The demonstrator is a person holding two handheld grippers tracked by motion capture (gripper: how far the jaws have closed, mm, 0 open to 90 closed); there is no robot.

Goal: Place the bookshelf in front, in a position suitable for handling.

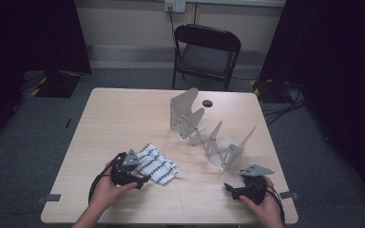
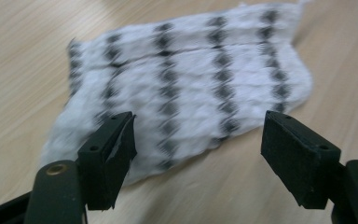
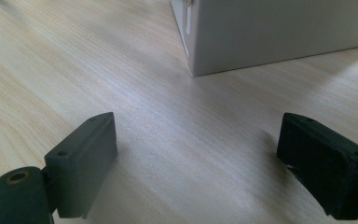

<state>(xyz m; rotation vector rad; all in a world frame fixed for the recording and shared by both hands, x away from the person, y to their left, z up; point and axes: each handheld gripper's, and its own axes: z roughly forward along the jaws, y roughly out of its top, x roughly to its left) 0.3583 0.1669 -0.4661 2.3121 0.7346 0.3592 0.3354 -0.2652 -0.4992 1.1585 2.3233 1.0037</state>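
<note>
Left jaws: released, spread wide above the near edge of the cloth (image 2: 186,79); nothing pressed between them.
Right jaws: released, spread wide over bare table (image 3: 121,70); nothing between them.
Table: one, light wood.
Chair (image 1: 206,52): one, black, folding, beyond the far edge.
Rack (image 1: 209,128): one, grey metal, accordion type, four upright dividers; slots hold nothing.
Cloth: one, white with dark patterned stripes, flat on the table, just beside the left gripper (image 1: 145,179).
Right gripper (image 1: 229,188): near the front right corner, near the rack's end.
</note>
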